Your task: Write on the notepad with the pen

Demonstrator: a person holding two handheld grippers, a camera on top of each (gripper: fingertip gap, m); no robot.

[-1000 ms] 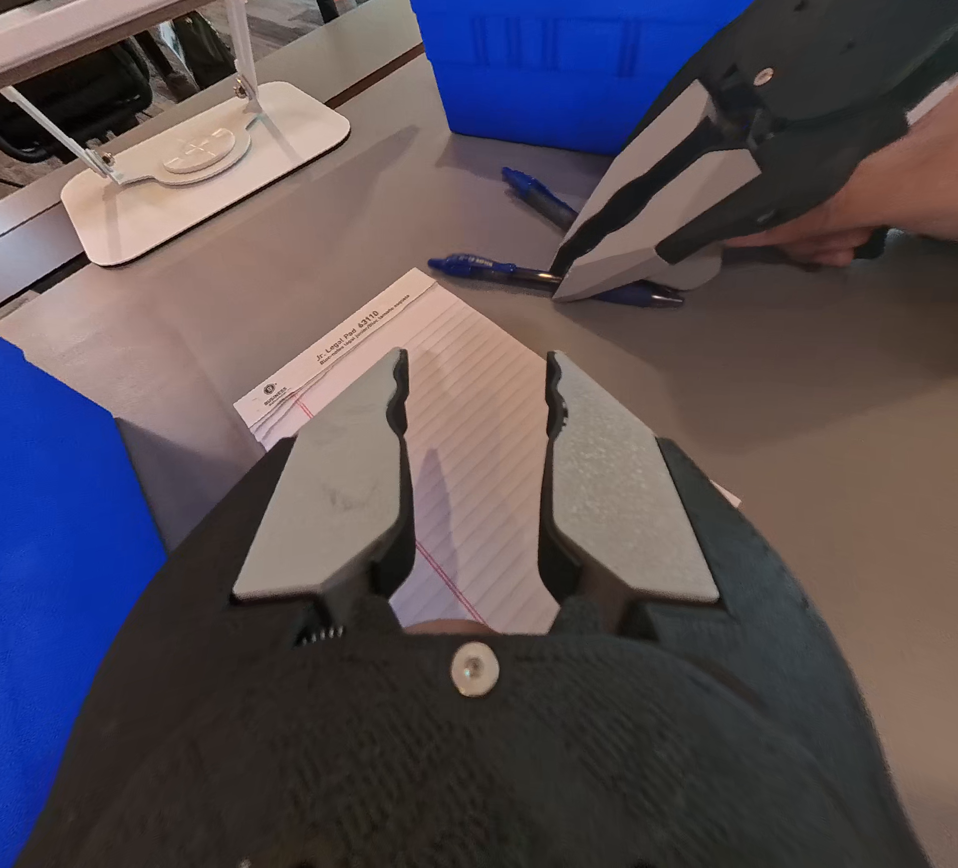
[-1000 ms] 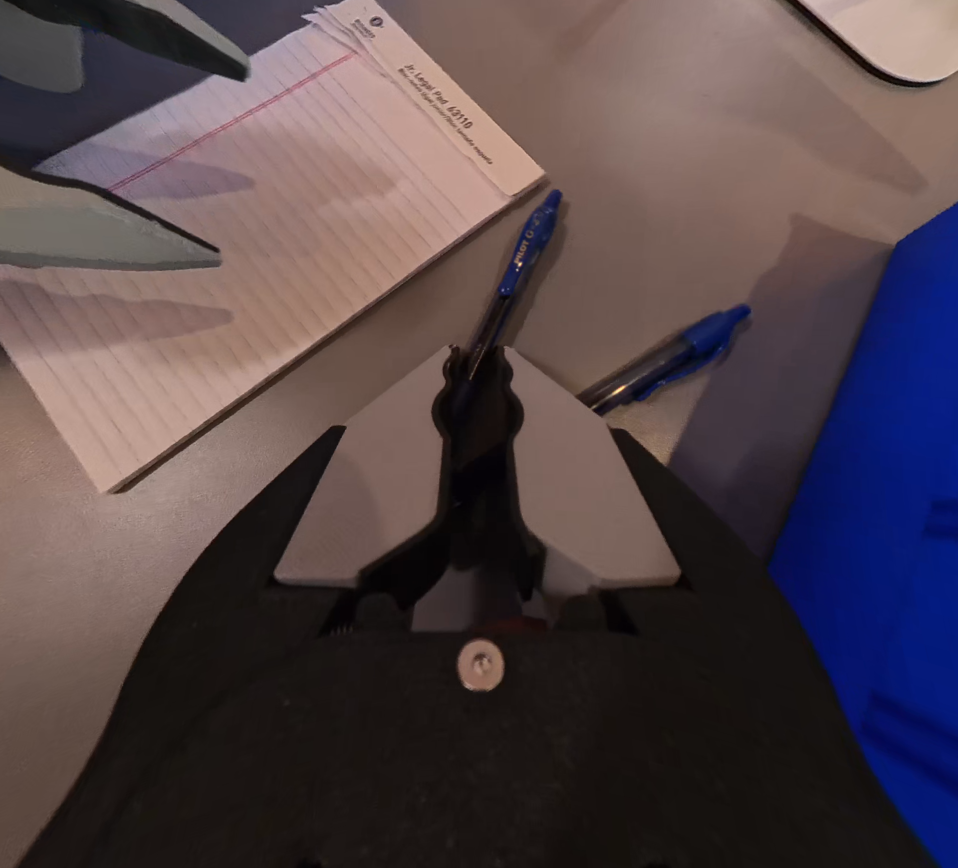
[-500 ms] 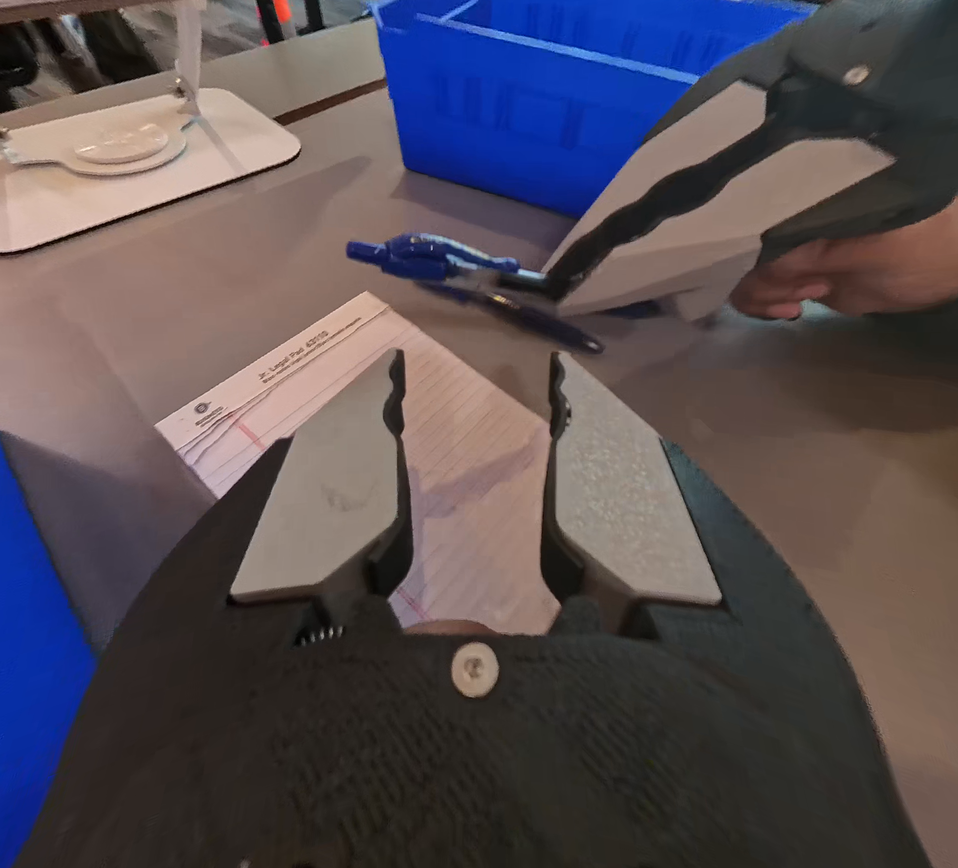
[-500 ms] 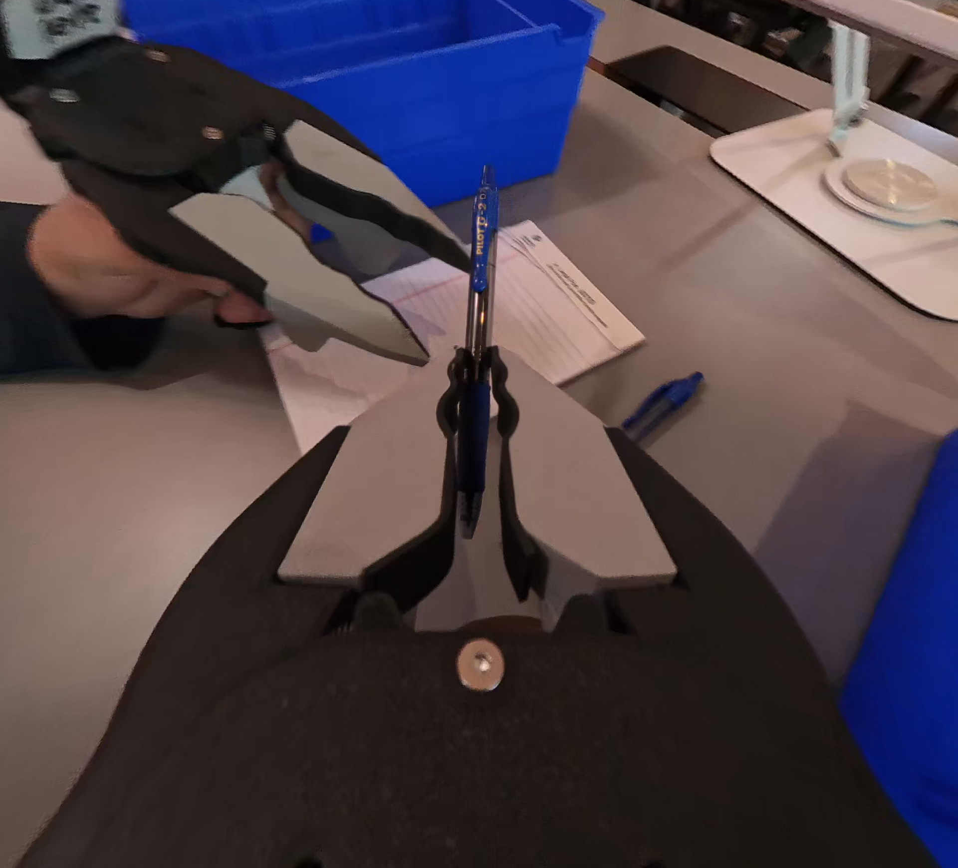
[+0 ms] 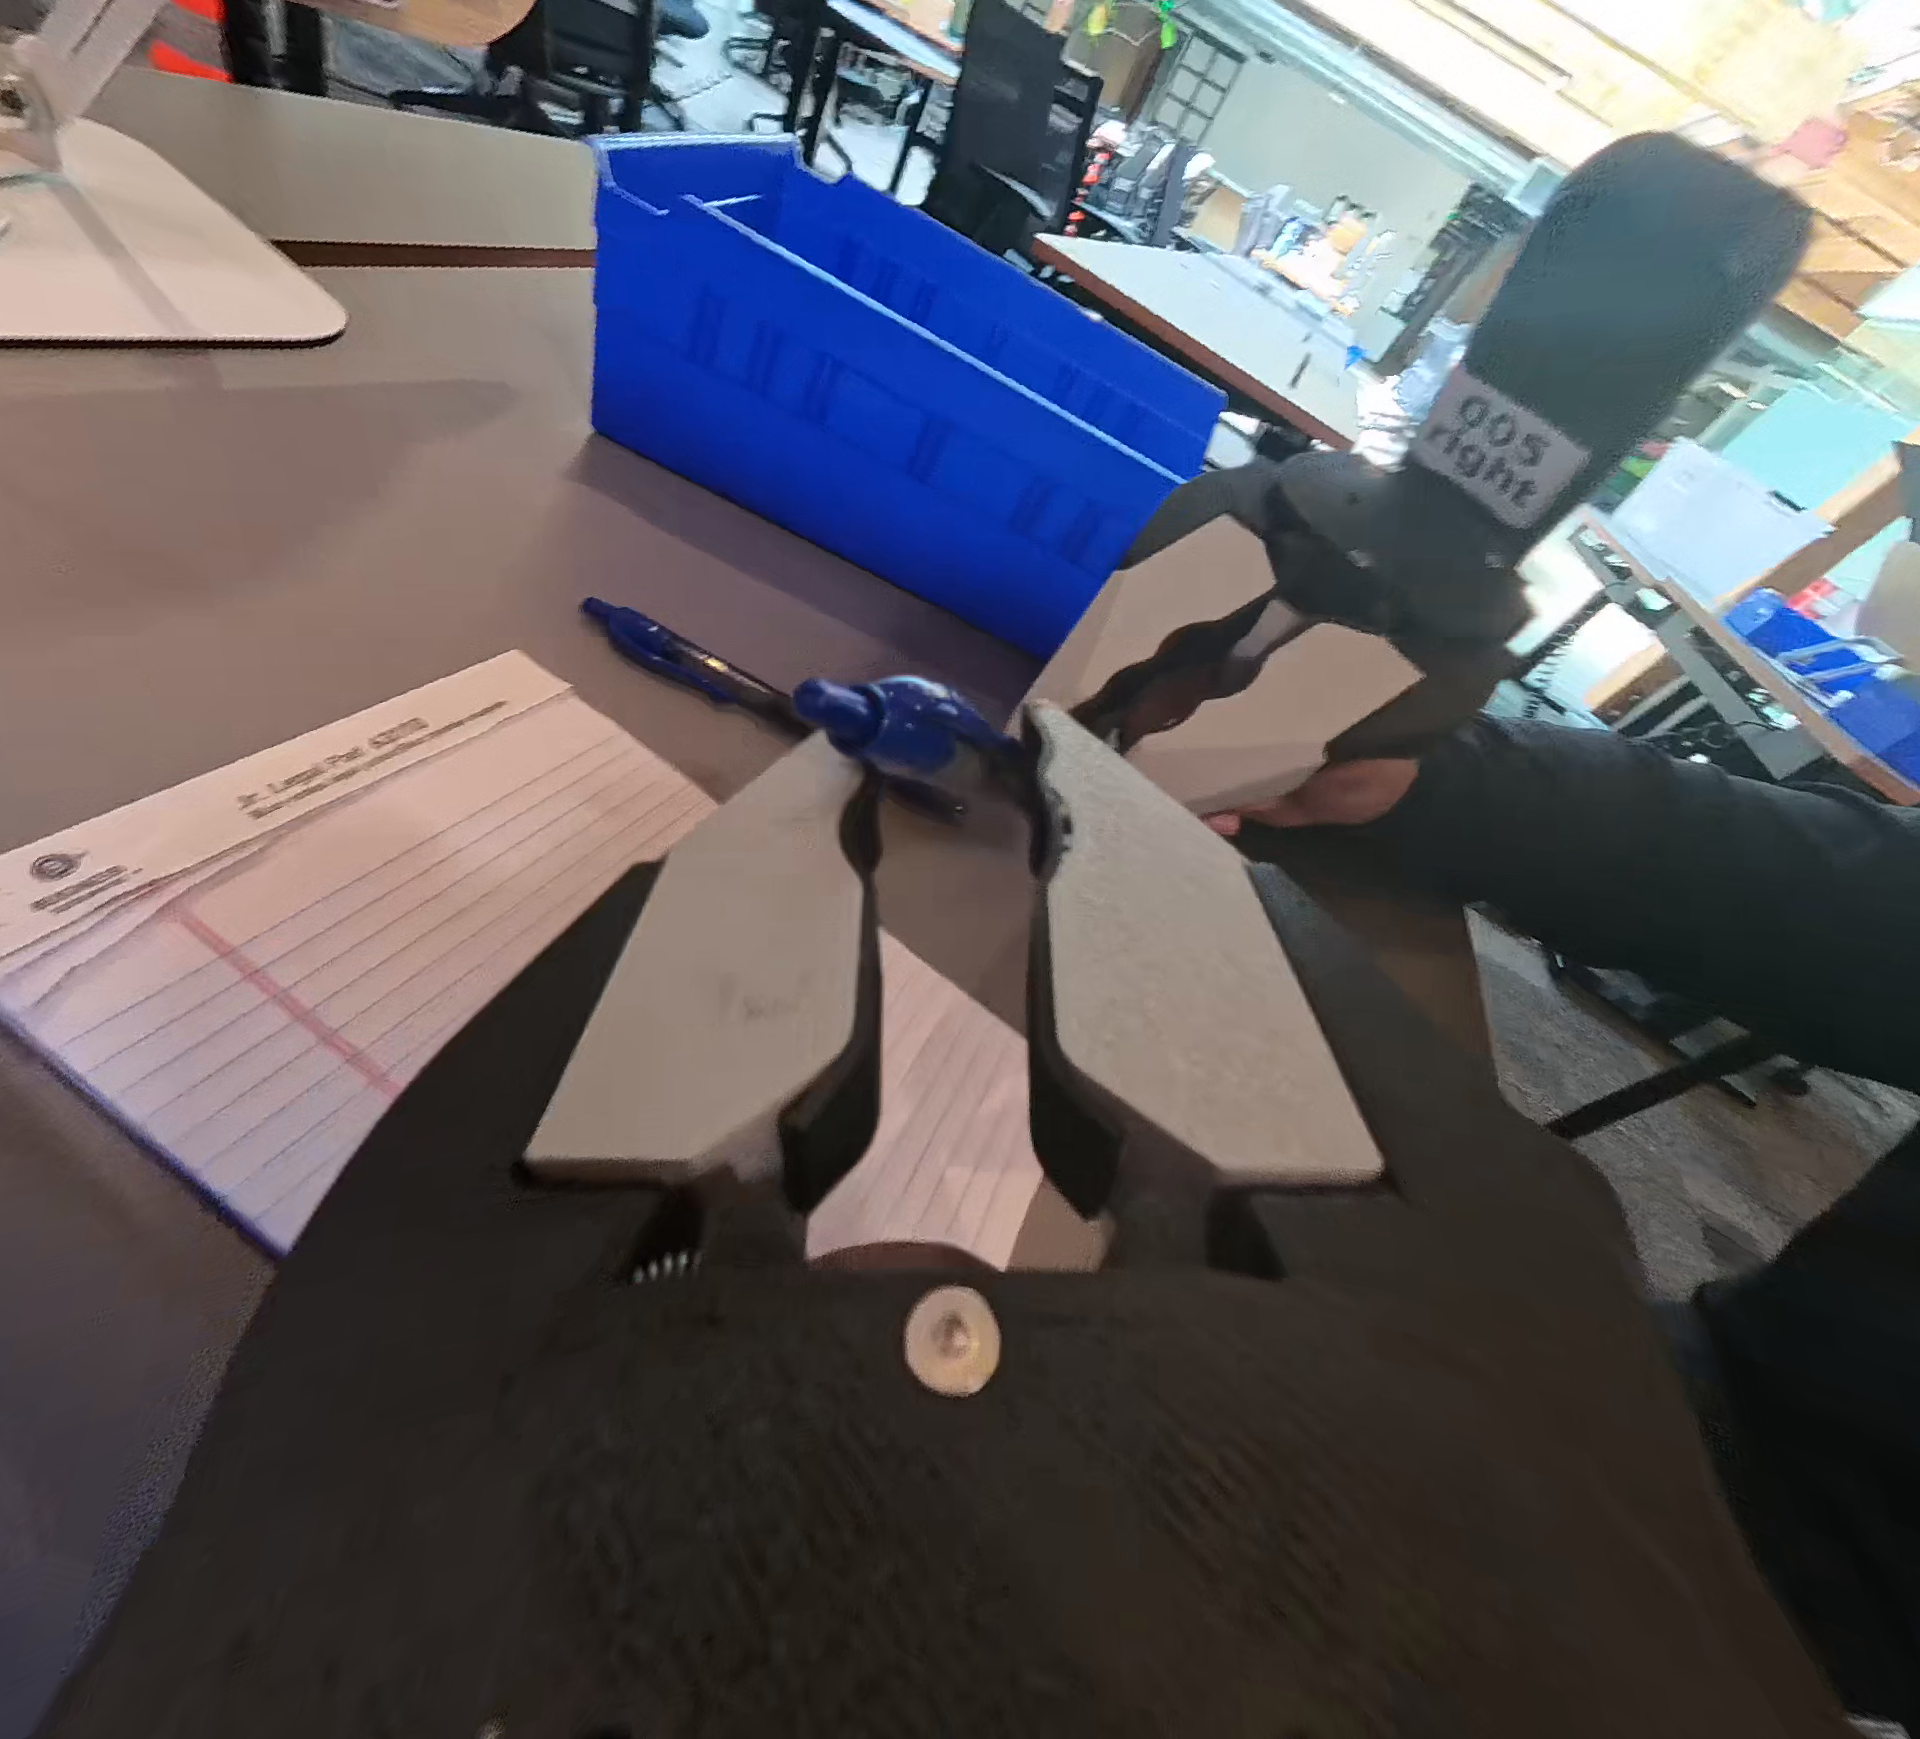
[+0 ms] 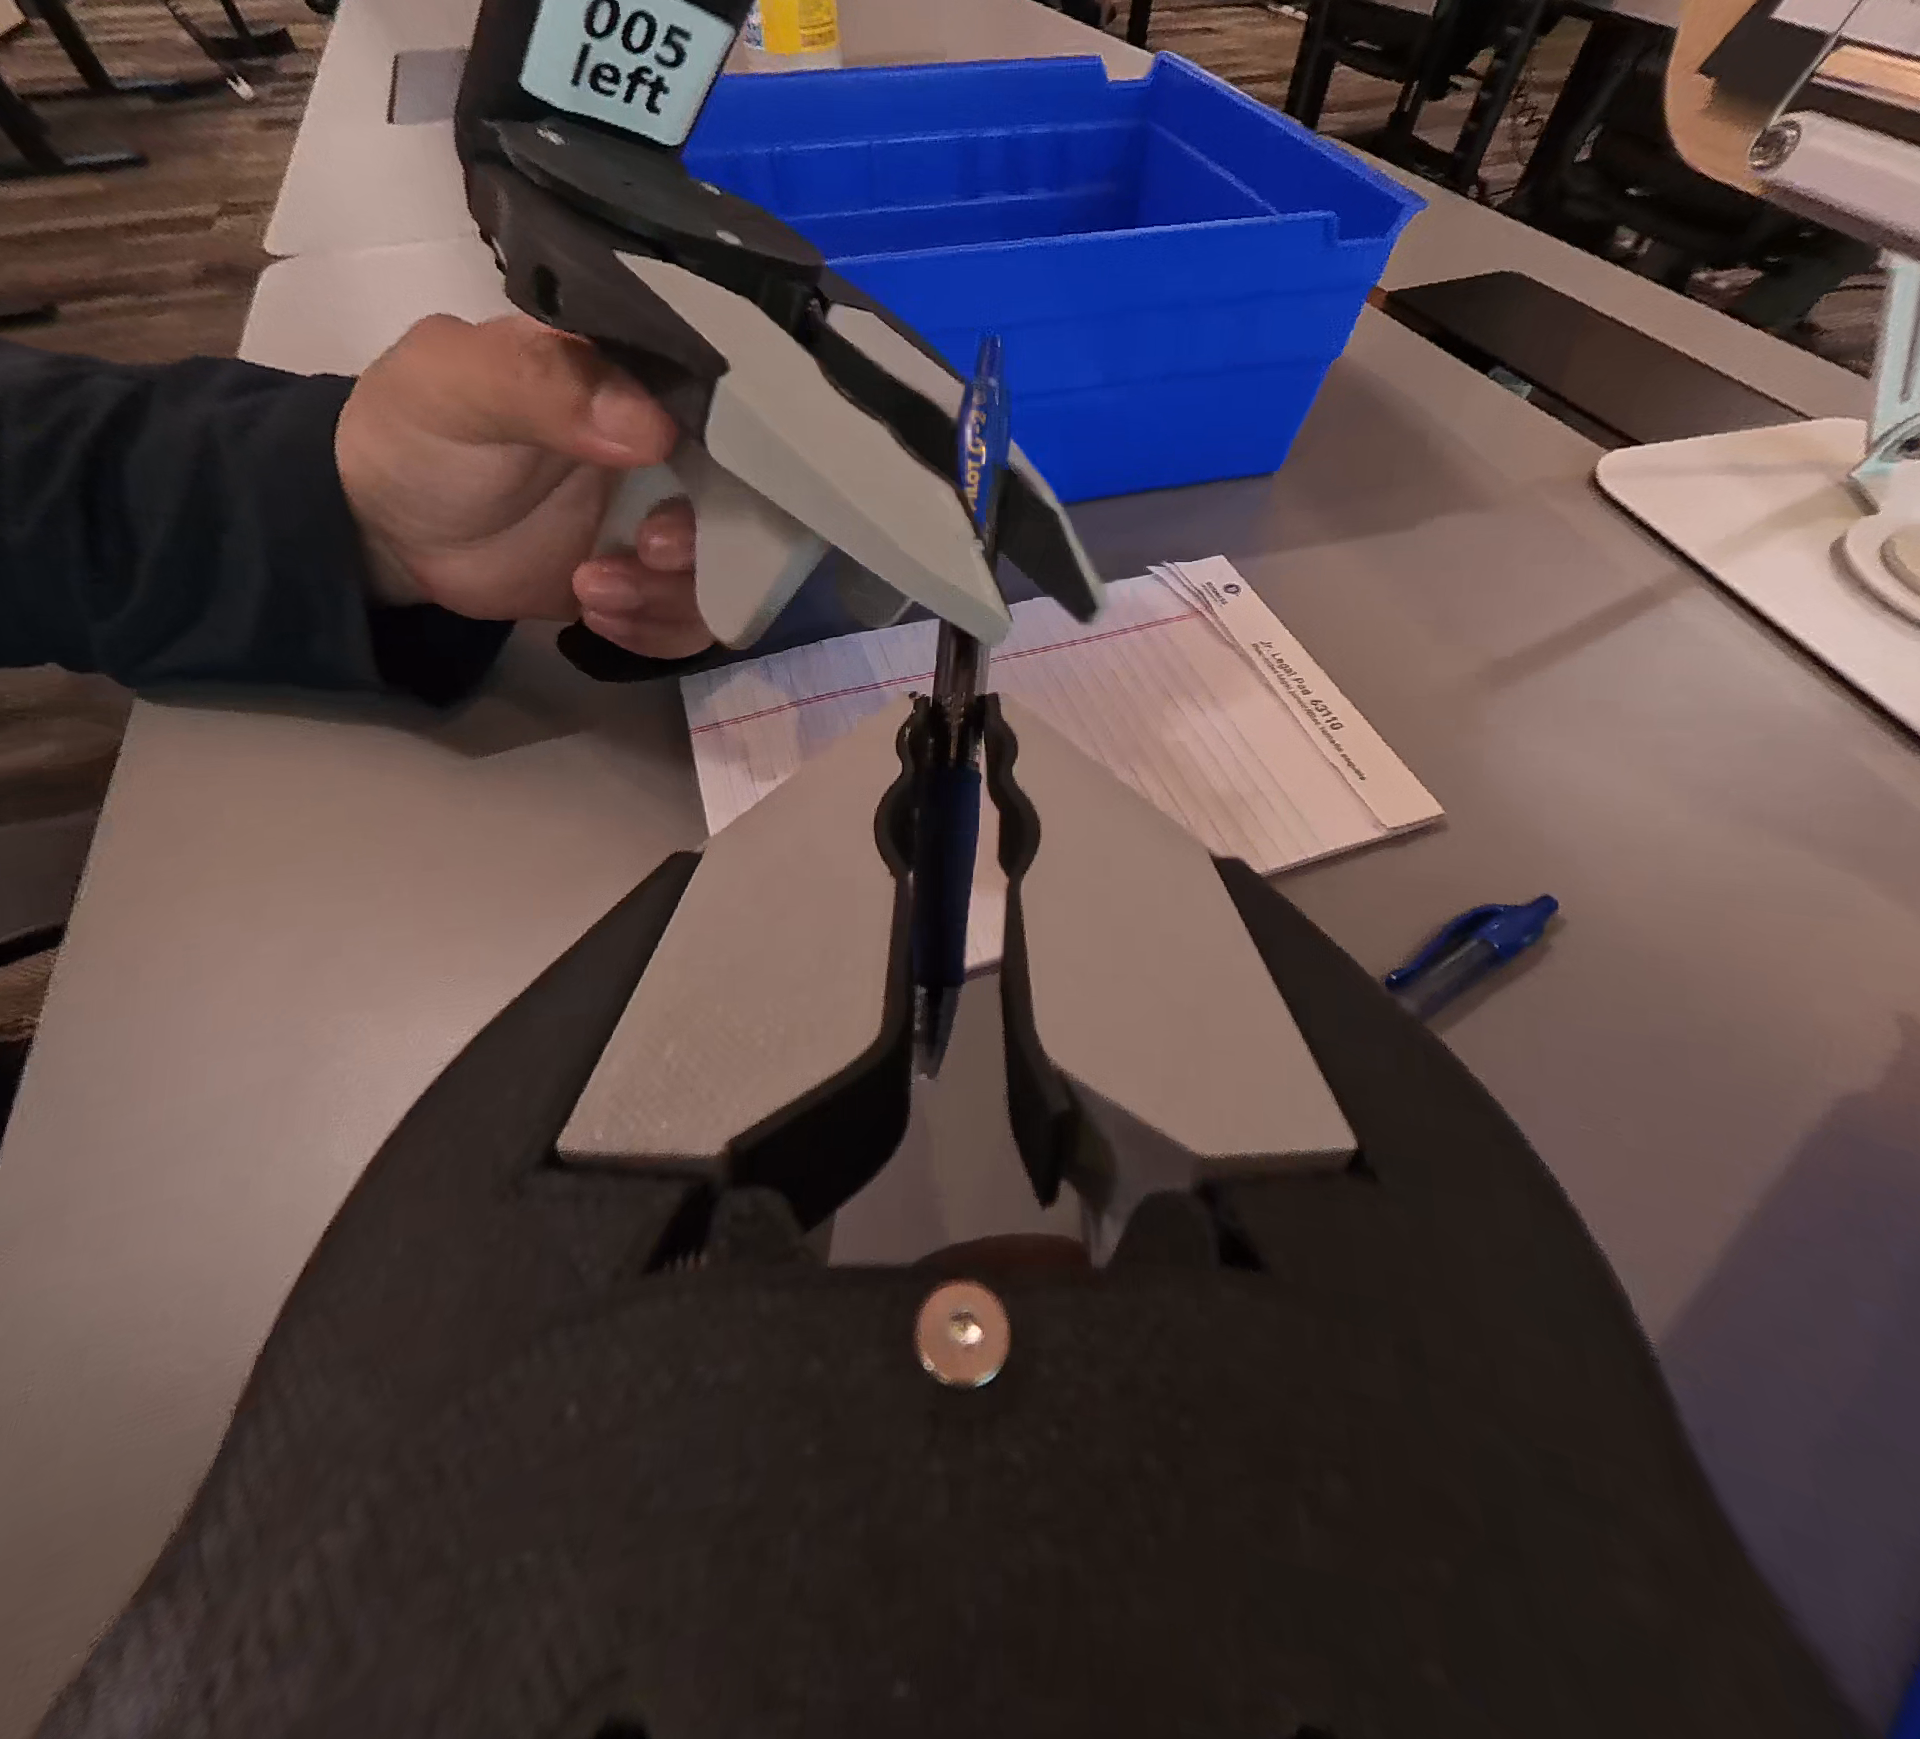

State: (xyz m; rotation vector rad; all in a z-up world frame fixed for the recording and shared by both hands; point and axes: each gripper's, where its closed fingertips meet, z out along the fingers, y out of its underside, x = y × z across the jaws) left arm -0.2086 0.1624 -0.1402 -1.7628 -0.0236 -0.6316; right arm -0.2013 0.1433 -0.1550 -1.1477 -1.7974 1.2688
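Note:
A white lined notepad (image 5: 312, 910) lies on the grey table (image 5: 260, 526); it also shows in the right wrist view (image 6: 1195, 723). My right gripper (image 6: 951, 723) is shut on a blue pen (image 6: 943, 868) and holds it above the pad, clicker end pointing away. My left gripper (image 5: 945, 754) is open, and the pen's blue clicker end (image 5: 894, 713) sits between its fingertips. In the right wrist view the left gripper (image 6: 1039, 609) straddles the pen's upper part (image 6: 982, 442). The right gripper (image 5: 1101, 702) faces mine closely in the left wrist view.
A second blue pen (image 6: 1475, 941) lies on the table right of the pad, also in the left wrist view (image 5: 675, 650). A blue bin (image 6: 1091, 235) stands behind the pad. A white stand base (image 6: 1766, 526) is at the far right. Another blue bin (image 5: 883, 422) is beyond the pens. Less than 4 cm separates the two grippers' tips.
My right gripper has lifted the pen off the table and raised it over the pad. My left gripper has risen off the pad and brought its open fingers around the pen's clicker end.

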